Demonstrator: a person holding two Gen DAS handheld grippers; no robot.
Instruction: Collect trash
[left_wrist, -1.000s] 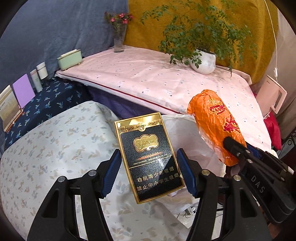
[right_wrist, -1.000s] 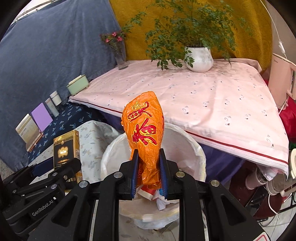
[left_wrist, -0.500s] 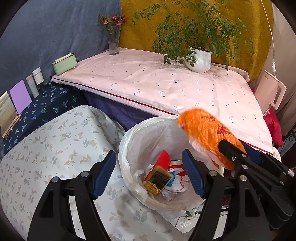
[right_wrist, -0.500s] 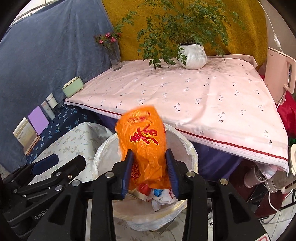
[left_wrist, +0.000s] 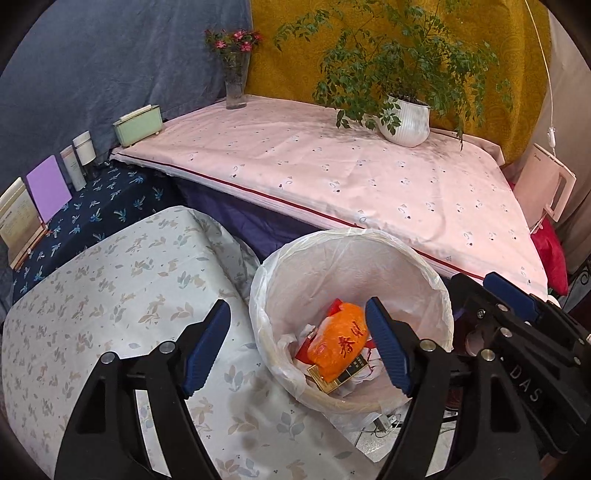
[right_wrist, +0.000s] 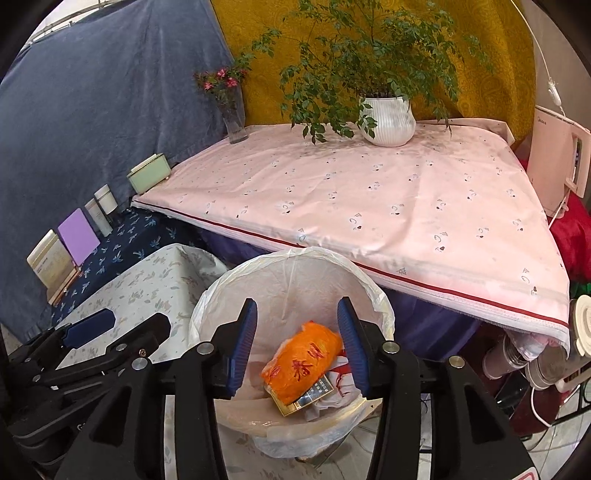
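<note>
1. The orange bag (right_wrist: 301, 363) lies inside the lined bin (right_wrist: 373, 295), resting on the gold-edged black pack (right_wrist: 308, 397) and other scraps, directly below and between the right gripper's (right_wrist: 297, 349) blue pads.
2. That right gripper is spread wide and holds nothing.
3. The left gripper (left_wrist: 297, 345) is likewise agape and empty, hovering over the bin's near-left rim, with the leaf-print cloth (left_wrist: 110, 280) under its left finger.
4. Judged from this, both pieces are binned; the pink table (right_wrist: 369, 199) beyond the tools shows only a potted plant (right_wrist: 388, 118) and vase (right_wrist: 232, 118), so little trash seems left.
</note>
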